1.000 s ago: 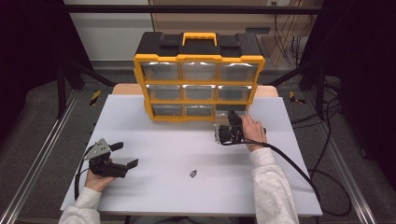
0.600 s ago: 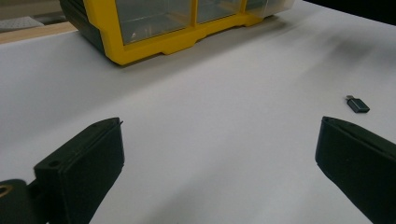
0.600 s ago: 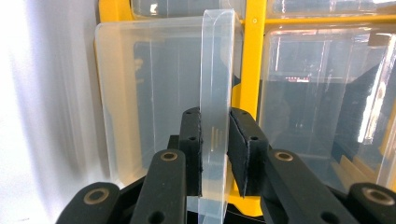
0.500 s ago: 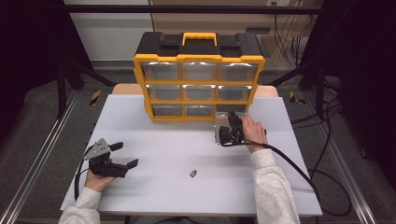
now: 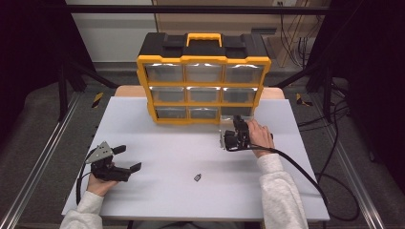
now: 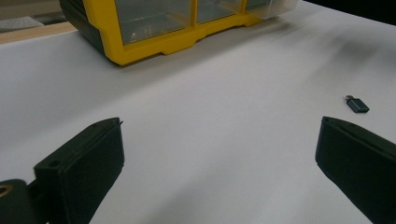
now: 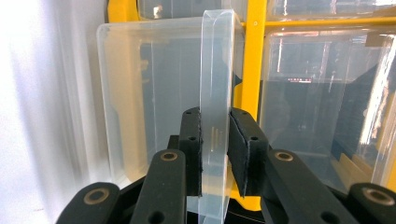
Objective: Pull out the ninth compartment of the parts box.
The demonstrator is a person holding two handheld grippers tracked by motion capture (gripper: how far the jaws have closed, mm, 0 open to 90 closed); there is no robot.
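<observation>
White bench carried one yellow drawer cabinet with nine clear drawers and one small dark adapter lying in front. Right tongs were pinched on the handle of the bottom right drawer, partly pulled out. Left tongs rested wide open, empty. Next would likely be fetching the adapter for that drawer.

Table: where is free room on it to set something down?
The table is bare between the cabinet and the small adapter, and along the near edge below the adapter. It is crowded at the cabinet's lower right, where the right hand-held gripper holds the drawer.
</observation>
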